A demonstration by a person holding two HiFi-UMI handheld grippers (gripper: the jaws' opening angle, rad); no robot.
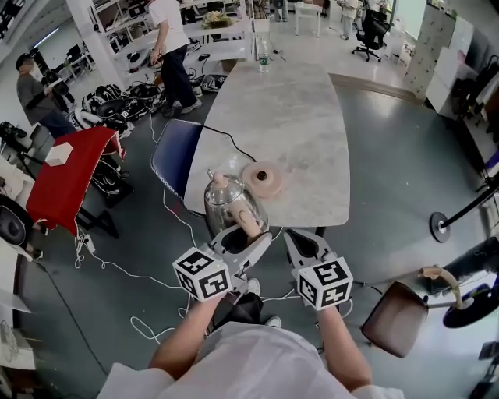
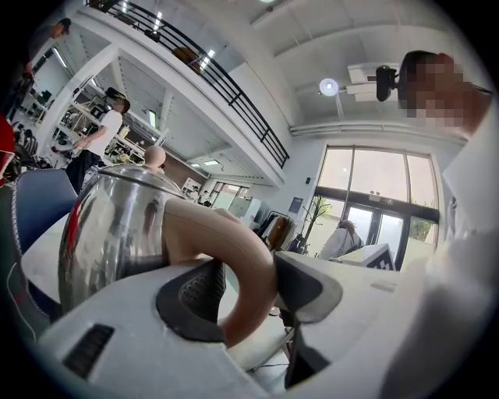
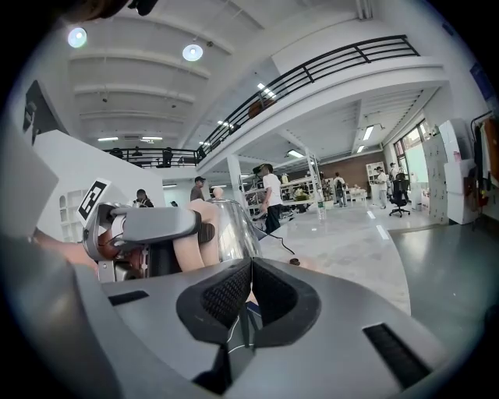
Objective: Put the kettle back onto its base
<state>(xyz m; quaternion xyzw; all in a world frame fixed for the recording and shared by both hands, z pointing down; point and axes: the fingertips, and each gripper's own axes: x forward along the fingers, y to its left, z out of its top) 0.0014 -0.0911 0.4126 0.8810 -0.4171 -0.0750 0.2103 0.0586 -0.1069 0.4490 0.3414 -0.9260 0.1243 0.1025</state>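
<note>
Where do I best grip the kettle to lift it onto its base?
By the beige loop handle, from the near edge of the table: it arches toward you, while the steel body is round. The left gripper closes across it.

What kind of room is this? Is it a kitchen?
Probably a big open lab or workshop, not a kitchen: storage shelves, cables across the floor, an office chair and an upstairs balcony railing.

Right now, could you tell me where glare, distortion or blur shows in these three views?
Head view: fisheye bows the table; highlights glint on the kettle. Left gripper view: the kettle's steel mirrors the room, windows are washed bright, corners go black. Right gripper view: ceiling lamps flare, a dark rim vignettes the frame.
</note>
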